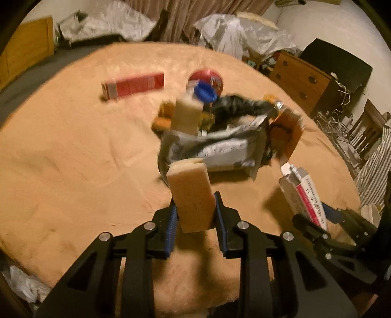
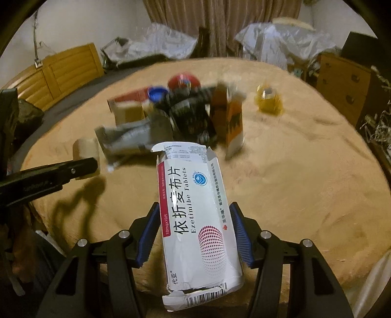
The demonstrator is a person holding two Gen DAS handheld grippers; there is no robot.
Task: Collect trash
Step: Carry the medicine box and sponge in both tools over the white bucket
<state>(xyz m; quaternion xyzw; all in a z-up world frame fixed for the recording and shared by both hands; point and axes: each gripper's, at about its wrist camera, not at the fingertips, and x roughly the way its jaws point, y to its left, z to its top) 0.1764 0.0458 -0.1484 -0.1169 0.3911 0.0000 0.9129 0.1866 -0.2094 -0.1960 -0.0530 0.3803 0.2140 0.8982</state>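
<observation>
Trash lies in a loose heap near the middle of a bed [image 1: 73, 151] covered with a tan fuzzy blanket. From the left wrist view, the left hand-held gripper [image 1: 194, 215] has its blue-padded fingers closed against the two sides of a tan sponge block [image 1: 190, 195], which stands upright between them and is lifted above the blanket. Beyond it, the heap holds a crumpled silvery bag [image 1: 215, 146], a second pale sponge-like block [image 1: 187, 117], a blue bottle cap [image 1: 205, 91], a round red tin [image 1: 206, 78], a dark crumpled wrapper [image 1: 239, 106] and an orange carton [image 1: 286, 132]; motion blur hides finer detail. A long red box [image 1: 133, 85] lies apart, farther left on the blanket. At the right edge of that view the right hand-held gripper [image 1: 325, 215] shows with a white box in it. From the right wrist view, the right hand-held gripper [image 2: 195, 234] clamps a white medicine box [image 2: 195, 215] printed "Ezetimibe Tablets", its flaps torn open at both ends, tilted slightly and held clear of the blanket. A small yellow bottle [image 2: 268, 99] sits by itself to the right of the heap. Wooden drawers [image 1: 300, 80] stand beside the bed, and crumpled plastic bags [image 2: 281, 41] lie before a curtain [image 2: 220, 22].
</observation>
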